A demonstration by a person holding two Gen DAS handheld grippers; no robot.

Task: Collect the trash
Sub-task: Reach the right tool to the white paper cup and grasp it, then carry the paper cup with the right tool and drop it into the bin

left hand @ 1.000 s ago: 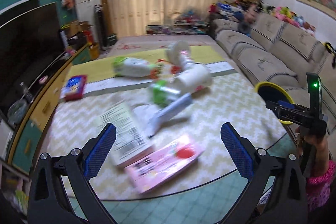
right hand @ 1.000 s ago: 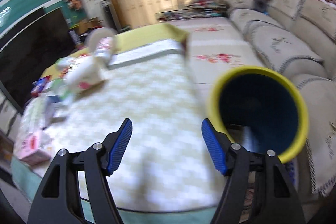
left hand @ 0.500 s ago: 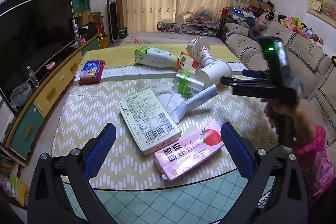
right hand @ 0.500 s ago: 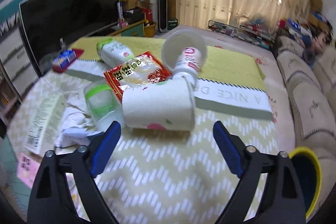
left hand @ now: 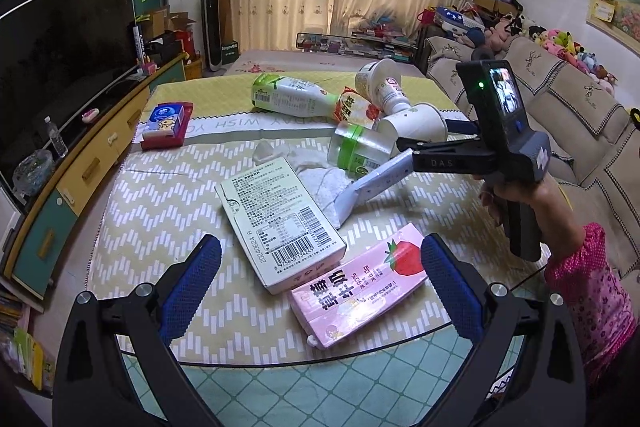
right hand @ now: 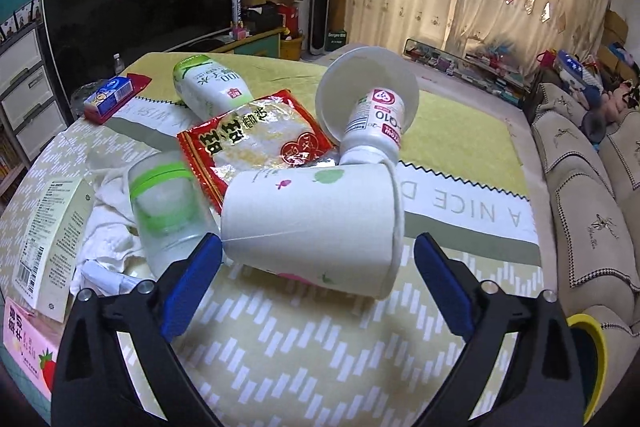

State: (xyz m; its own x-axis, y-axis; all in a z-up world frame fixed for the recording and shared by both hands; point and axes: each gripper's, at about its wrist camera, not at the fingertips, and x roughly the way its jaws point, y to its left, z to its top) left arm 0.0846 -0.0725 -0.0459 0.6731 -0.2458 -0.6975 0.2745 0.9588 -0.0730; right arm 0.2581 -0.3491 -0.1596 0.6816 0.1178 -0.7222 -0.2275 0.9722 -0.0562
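One paper cup (right hand: pixel 316 223) on its side at 12 o'clock of right claw (right hand: pixel 318 283) | long axis crosswise, 9-to-3 | jaws opening, nothing pinched | left claw (left hand: pixel 320 287) spread, farther

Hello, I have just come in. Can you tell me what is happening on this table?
A person is clearing trash from a table with a gripper in each hand. The right gripper points at a white paper cup lying on its side; its fingers are opening and hold nothing. The left gripper hangs open above a pink strawberry milk carton and a white box. A yellow-rimmed bin waits beside the table.
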